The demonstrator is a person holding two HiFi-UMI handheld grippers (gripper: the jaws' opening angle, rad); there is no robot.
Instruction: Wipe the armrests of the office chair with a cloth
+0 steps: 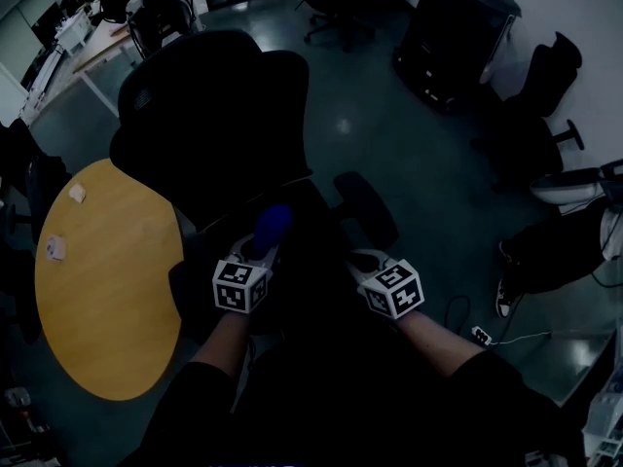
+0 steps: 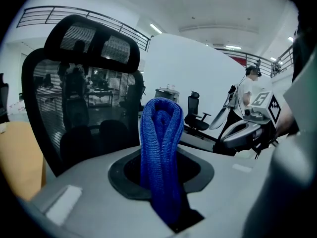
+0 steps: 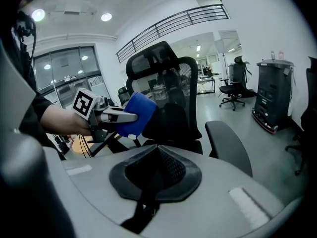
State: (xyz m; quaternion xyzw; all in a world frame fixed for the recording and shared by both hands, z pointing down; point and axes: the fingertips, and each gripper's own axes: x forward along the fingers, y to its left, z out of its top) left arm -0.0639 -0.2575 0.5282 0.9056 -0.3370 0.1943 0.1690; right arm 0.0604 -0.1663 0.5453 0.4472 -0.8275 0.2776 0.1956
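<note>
Cloth (image 2: 161,157), blue and knitted, is pinched in the left gripper (image 1: 265,241), whose jaws clamp its lower end so that a folded loop stands up above them; the clamped end is lost in the dark slot between them. The right gripper (image 3: 157,162) has its jaws pressed together with nothing in them. Both are held side by side over the office chair (image 1: 209,115), just above its seat, which the dim head view swallows in shadow (the person's dark sleeves hide the seat's near edge as well). The right armrest (image 1: 365,207) lies just beyond the right gripper, apart from it, its padded top bare. The left armrest cannot be made out under the left gripper and arm. Farther on rises the chair's mesh back with its headrest. Left of the chair stands a round yellow table (image 1: 107,280), cut partly by the chair, with two small pale items (image 1: 56,248) near its left edge, too small to tell. Beyond, a dark cabinet (image 1: 458,32) stands by the wall.
</note>
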